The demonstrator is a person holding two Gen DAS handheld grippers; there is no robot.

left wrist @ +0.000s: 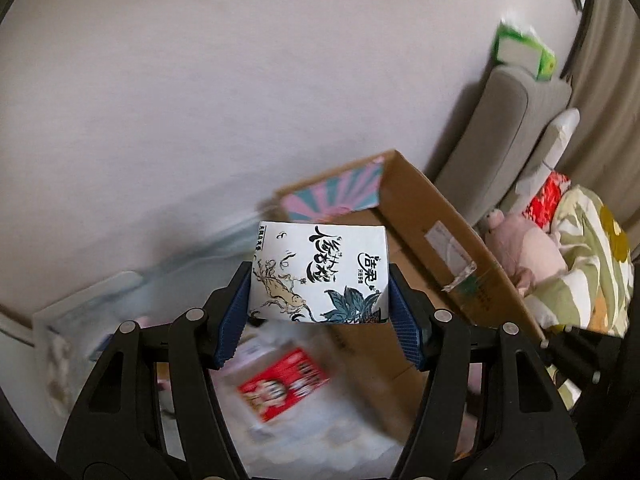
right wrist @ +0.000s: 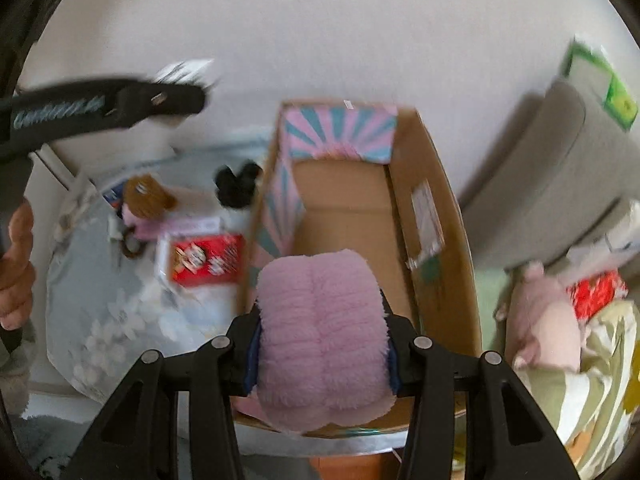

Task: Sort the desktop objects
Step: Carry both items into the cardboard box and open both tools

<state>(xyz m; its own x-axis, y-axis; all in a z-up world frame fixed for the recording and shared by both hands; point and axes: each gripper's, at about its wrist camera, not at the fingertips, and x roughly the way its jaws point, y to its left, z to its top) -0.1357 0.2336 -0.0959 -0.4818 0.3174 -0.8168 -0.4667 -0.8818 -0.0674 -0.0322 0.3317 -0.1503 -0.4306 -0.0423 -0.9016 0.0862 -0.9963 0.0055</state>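
Note:
My left gripper is shut on a white tissue pack with ink drawings and holds it in the air above the table, near the open cardboard box. My right gripper is shut on a pink fluffy plush toy and holds it over the near end of the same box, whose inside bottom is bare. The left gripper also shows at the upper left of the right wrist view.
On the pale blue flowered cloth lie a red snack pack, a brown plush and a black item. A pink pig plush, patterned bedding and a grey sofa are to the right.

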